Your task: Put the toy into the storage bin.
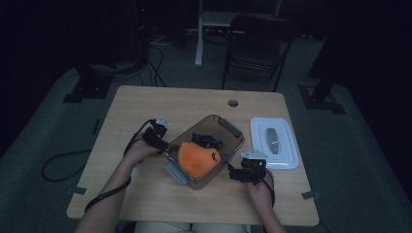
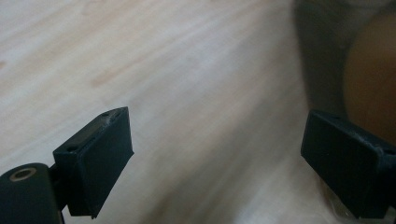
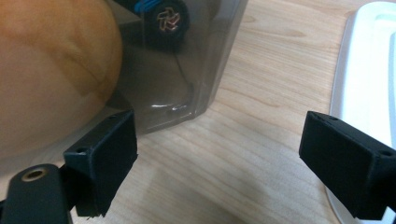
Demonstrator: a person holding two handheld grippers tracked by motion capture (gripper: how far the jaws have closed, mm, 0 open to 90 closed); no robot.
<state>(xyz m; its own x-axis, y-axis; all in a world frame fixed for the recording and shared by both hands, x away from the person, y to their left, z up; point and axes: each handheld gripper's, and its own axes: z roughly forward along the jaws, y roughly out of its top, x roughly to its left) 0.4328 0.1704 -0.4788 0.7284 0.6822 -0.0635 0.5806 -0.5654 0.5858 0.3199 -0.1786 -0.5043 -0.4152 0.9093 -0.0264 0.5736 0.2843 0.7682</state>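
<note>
On the wooden table a smoky clear tub sits mid-table, holding an orange soft toy and a small black toy car. The left claw at its left wall and the right claw at its near right corner both gape wide, holding nothing.

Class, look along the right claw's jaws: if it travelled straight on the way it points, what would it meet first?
Probably bare table: the open right claw aims at wood between the box corner and the white lid. Depth is unclear; the left-hand jaw might clip the box first.
</note>
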